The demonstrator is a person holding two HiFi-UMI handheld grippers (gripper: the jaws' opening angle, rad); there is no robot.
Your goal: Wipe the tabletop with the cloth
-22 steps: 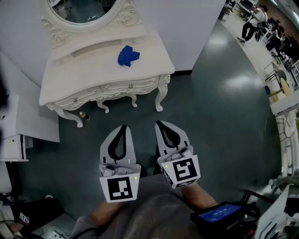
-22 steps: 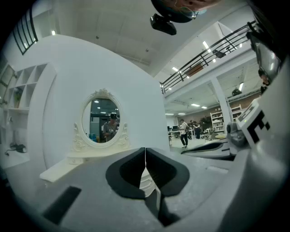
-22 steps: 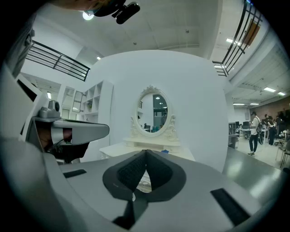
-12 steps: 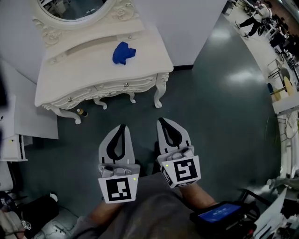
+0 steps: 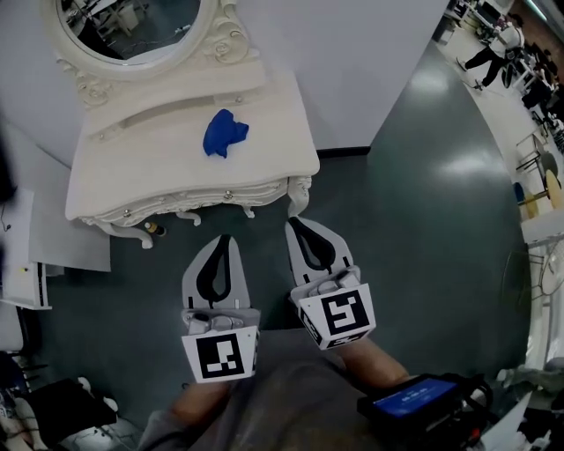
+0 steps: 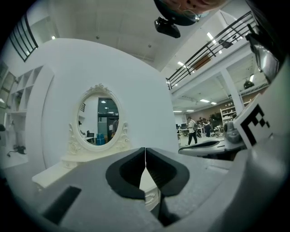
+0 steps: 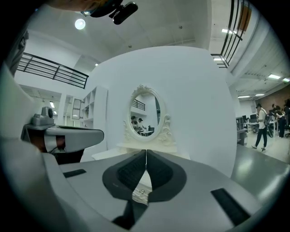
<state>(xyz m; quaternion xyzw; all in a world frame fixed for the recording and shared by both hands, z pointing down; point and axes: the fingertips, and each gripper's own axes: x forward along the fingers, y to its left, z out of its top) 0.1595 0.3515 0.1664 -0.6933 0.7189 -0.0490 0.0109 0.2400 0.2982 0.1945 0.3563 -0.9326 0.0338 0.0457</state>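
A crumpled blue cloth [image 5: 223,132] lies on the top of a white ornate dressing table [image 5: 132,181] at the upper left of the head view. Both grippers hang in front of the table, short of its front edge, over the dark floor. My left gripper [image 5: 224,239] is shut with nothing in it. Beside it, my right gripper [image 5: 292,223] is shut and empty too, its tip close to the table's right front leg. In both gripper views the jaws meet in a thin line, with the oval mirror [image 6: 100,121] [image 7: 146,116] beyond them.
An oval mirror [image 5: 132,26] with a carved frame stands at the back of the table against a white wall. White panels [image 5: 31,255] lie on the floor at the left. People and furniture [image 5: 511,44] are far off at the upper right. A tablet [image 5: 414,401] sits at the lower right.
The table and the cloth have come lower and nearer in the head view. Both grippers have moved forward toward the table's front edge, still shut.
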